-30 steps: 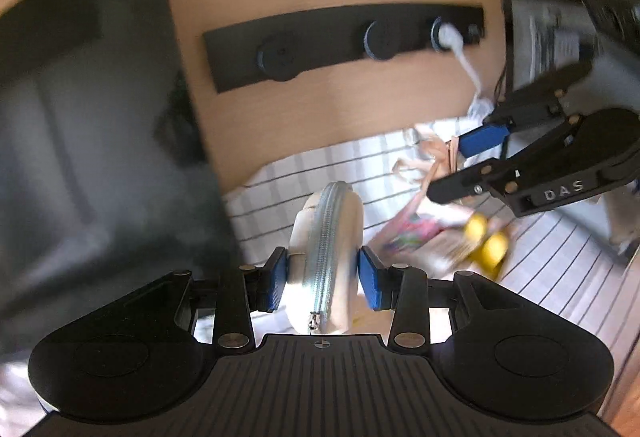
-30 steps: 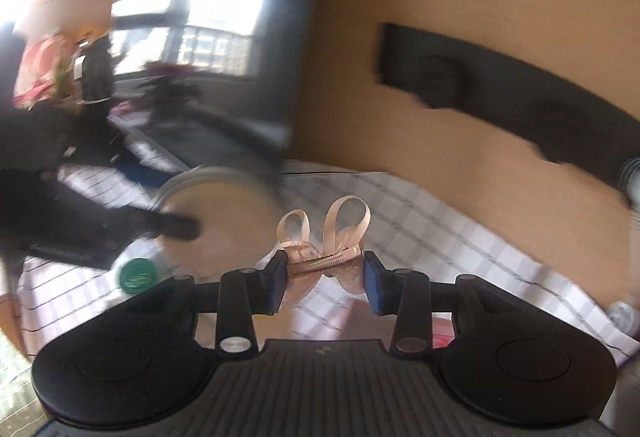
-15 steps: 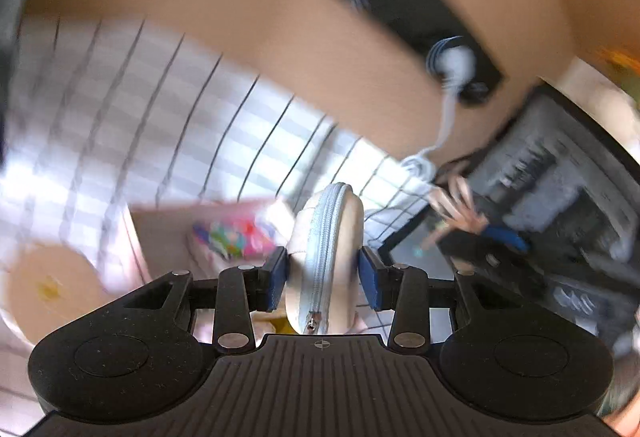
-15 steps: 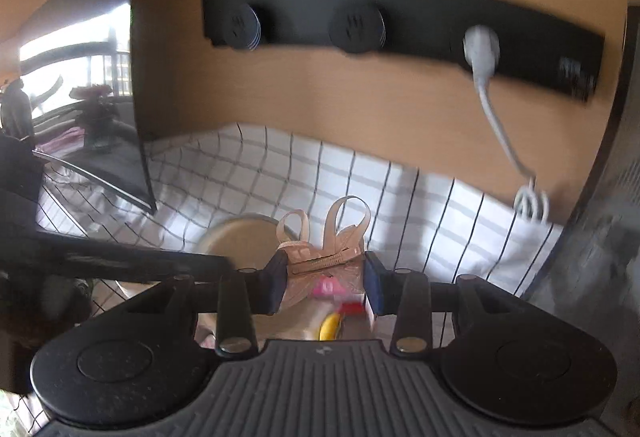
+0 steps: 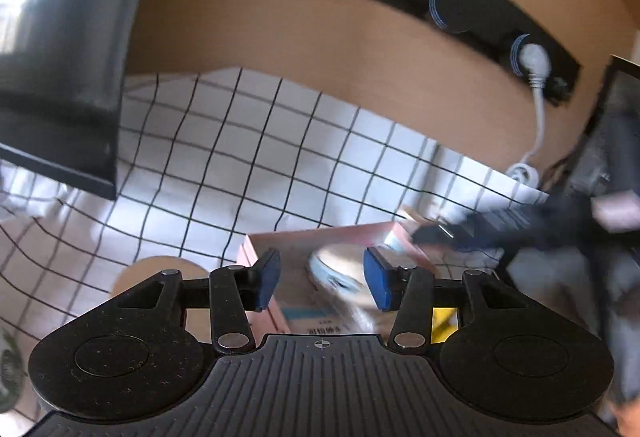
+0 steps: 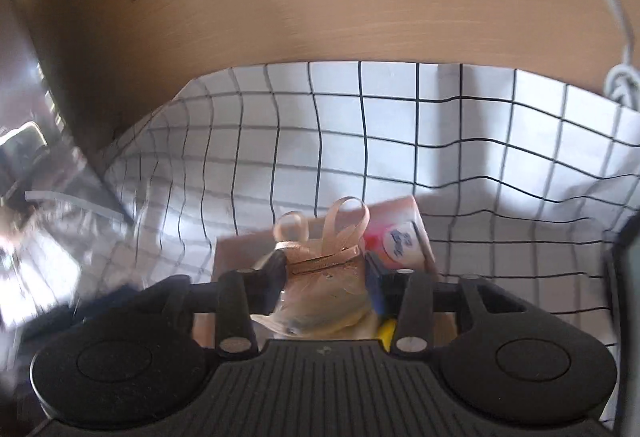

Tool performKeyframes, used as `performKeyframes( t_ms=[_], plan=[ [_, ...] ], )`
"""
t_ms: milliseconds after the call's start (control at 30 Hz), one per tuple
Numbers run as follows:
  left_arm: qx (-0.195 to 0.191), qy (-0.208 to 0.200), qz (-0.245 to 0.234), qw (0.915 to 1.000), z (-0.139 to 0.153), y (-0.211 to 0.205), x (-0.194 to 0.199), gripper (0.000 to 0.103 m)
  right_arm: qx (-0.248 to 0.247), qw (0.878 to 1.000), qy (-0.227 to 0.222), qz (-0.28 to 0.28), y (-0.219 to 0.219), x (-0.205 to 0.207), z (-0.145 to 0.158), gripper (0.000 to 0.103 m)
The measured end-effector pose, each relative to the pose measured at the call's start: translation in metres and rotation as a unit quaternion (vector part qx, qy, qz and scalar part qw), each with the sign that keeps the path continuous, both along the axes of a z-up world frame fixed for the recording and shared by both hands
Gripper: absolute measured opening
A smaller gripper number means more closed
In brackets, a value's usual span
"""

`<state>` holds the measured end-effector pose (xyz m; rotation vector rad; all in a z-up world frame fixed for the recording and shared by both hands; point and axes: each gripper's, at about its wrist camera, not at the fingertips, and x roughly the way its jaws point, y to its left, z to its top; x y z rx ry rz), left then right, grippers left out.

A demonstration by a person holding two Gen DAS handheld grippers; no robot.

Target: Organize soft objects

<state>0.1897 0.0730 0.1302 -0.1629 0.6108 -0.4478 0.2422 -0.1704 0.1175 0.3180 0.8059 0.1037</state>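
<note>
Both grippers are over the pink box [image 5: 320,233] on the checked cloth [image 5: 224,157], and this looks like the drop-off step. The left gripper [image 5: 322,279] has just been opening; its blue pads stand clear of the round zip pouch [image 5: 340,271], which now lies blurred down in the box, nearer the right pad, zip band tilting from far left to near right as best I can tell. No grip there, so it is let go. Over on the right, the right gripper [image 6: 328,281] has also just been opening, with the ribboned clear bag [image 6: 320,285] between its jaws; whether the pads press on it I cannot tell, the left one looks close against it. The bag stands upright, long axis up and down, ribbon loops pointing up and away, just above the pink box [image 6: 400,207]. Next call, I'd judge: widen the right jaws, let the bag settle beside the pouch, then lift both straight out without snagging those loops.
</note>
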Motion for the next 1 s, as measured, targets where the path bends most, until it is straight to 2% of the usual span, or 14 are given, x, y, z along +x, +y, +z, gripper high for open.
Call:
performKeyframes(
  t_ms=[33, 67, 133, 267, 300, 367, 433, 533, 633, 700, 800, 867, 900, 1000],
  plan=[
    [0.004, -0.008, -0.008, 0.9999, 0.003, 0.002, -0.009, 0.05, 0.008, 1.0, 0.004, -0.009, -0.001, 0.006, 0.001, 0.063],
    [0.008, -0.012, -0.018, 0.9997, 0.004, 0.003, -0.016, 0.05, 0.015, 1.0, 0.005, -0.021, -0.003, 0.01, 0.003, 0.066],
    [0.015, -0.014, -0.047, 0.9987, 0.002, 0.003, -0.032, 0.05, 0.02, 0.999, 0.001, -0.047, -0.005, 0.005, 0.008, 0.067],
    [0.024, 0.007, -0.08, 0.9965, -0.02, 0.009, -0.065, 0.05, -0.004, 0.995, -0.015, -0.094, -0.001, -0.039, 0.015, 0.081],
    [0.029, 0.014, -0.081, 0.9962, -0.028, 0.01, -0.073, 0.05, -0.014, 0.995, -0.017, -0.102, 0.001, -0.054, 0.015, 0.082],
    [0.053, 0.02, -0.07, 0.9959, -0.044, 0.01, -0.089, 0.05, -0.037, 0.994, -0.019, -0.102, 0.006, -0.085, 0.011, 0.085],
    [0.093, 0.028, -0.043, 0.9943, -0.059, 0.007, -0.106, 0.051, -0.062, 0.994, -0.02, -0.092, 0.011, -0.112, 0.005, 0.09],
    [0.121, 0.04, 0.015, 0.9917, -0.077, 0.004, -0.126, 0.05, -0.094, 0.994, -0.021, -0.056, 0.018, -0.147, -0.013, 0.095],
    [0.155, 0.045, 0.075, 0.9841, -0.092, -0.006, -0.138, 0.05, -0.131, 0.991, -0.023, -0.005, 0.027, -0.171, -0.041, 0.097],
    [0.161, 0.065, 0.09, 0.9806, -0.107, -0.012, -0.143, 0.053, -0.158, 0.987, -0.016, 0.035, 0.035, -0.182, -0.064, 0.097],
    [0.173, 0.023, 0.103, 0.9793, -0.118, -0.027, -0.161, 0.052, -0.18, 0.981, -0.008, 0.076, 0.042, -0.19, -0.09, 0.097],
    [0.156, 0.024, 0.105, 0.9818, -0.119, -0.034, -0.168, 0.058, -0.17, 0.981, 0.0, 0.087, 0.04, -0.189, -0.104, 0.097],
    [0.163, 0.019, 0.1, 0.9814, -0.12, -0.043, -0.17, 0.061, -0.164, 0.982, 0.009, 0.089, 0.037, -0.186, -0.11, 0.097],
    [0.161, 0.015, 0.106, 0.9812, -0.122, -0.059, -0.173, 0.063, -0.142, 0.987, 0.023, 0.077, 0.026, -0.178, -0.122, 0.103]
  ],
)
